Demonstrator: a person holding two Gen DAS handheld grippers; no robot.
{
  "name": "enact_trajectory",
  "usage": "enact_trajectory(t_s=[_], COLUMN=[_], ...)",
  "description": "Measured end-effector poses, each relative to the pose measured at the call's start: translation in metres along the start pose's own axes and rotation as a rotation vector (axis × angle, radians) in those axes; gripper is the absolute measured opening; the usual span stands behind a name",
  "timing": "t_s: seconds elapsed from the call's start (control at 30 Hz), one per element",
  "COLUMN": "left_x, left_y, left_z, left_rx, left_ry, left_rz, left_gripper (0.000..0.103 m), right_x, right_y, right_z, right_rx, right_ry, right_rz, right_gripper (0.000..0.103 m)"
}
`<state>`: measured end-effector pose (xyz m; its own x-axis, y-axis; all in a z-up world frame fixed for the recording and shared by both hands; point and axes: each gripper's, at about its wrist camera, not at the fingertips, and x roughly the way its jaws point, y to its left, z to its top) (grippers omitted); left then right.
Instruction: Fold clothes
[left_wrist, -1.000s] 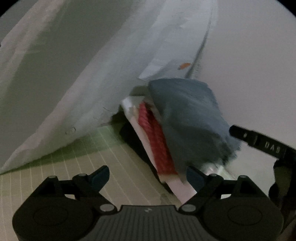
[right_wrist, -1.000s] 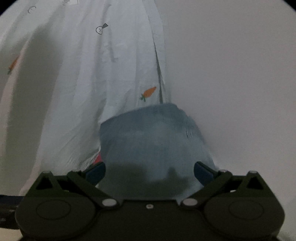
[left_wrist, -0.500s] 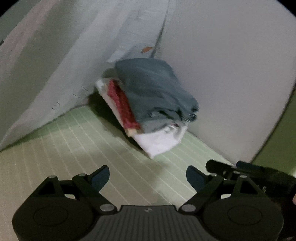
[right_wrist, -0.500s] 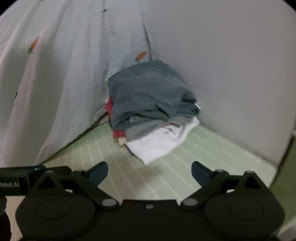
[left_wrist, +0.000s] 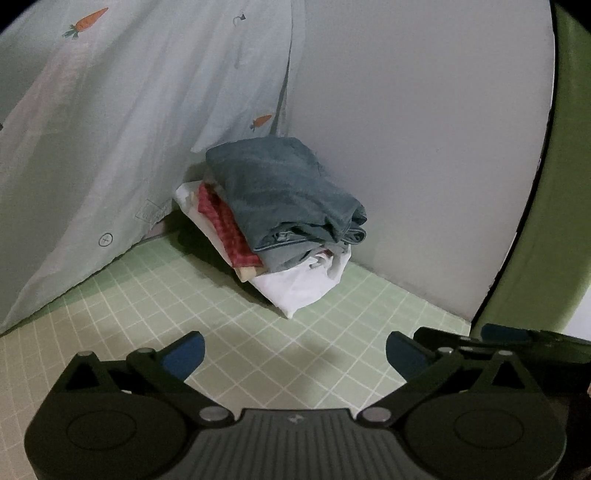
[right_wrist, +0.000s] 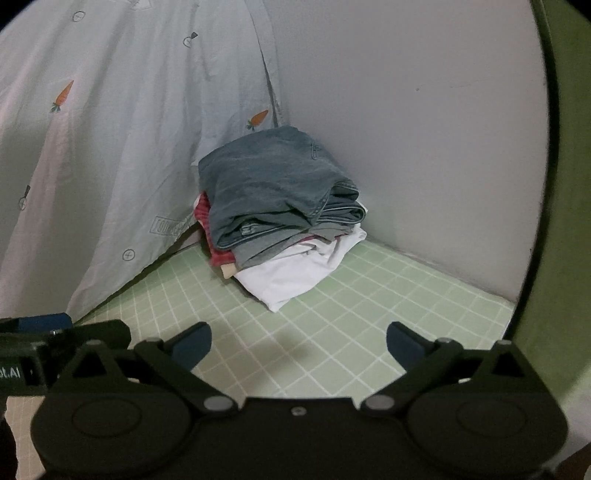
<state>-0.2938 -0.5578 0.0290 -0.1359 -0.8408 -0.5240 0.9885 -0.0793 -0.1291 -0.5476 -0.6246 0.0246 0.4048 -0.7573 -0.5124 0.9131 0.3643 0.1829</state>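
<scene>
Both tongs have drawn back from the pile of folded clothes (left_wrist: 280, 218) since a second ago, when the pile filled the views at the fingertips; it now sits well ahead of them, resting untouched in the corner. The left tongs (left_wrist: 293, 350) stand wide apart with nothing between the blue pads, and the right tongs (right_wrist: 297, 341) likewise gape wide and hold nothing. The pile lies on a pale green mat with a white grid pattern (left_wrist: 258, 354). Its top layer is a folded blue-grey denim garment (right_wrist: 273, 188), thick and creased, with rolled edges facing the tongs. Beneath it shows a red chequered cloth (left_wrist: 221, 225), a thin grey layer, and at the bottom a smooth white garment (right_wrist: 295, 273) whose corner juts toward the tongs. Behind the pile to the left hangs a light blue sheet printed with orange carrots (left_wrist: 147, 110); to its right stands a plain grey wall (right_wrist: 406, 129).
</scene>
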Motion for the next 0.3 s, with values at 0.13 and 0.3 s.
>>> enact_trajectory(t_s=[0.13,0.3], left_x=[-0.0025,-0.0033], left_y=[0.0043,0.0072], left_z=[0.0014,0.0025], left_rx=[-0.009,-0.017], left_ry=[-0.012,-0.01], left_rz=[-0.002,-0.005], left_gripper=[0.103,0.103], right_x=[-0.002,-0.0016], right_y=[0.0039,0.0088], right_z=[0.0004,0.0004], right_rx=[-0.009,-0.016], right_ry=[-0.01,-0.014], right_rz=[-0.01,-0.016], right_gripper=[0.102,0.102])
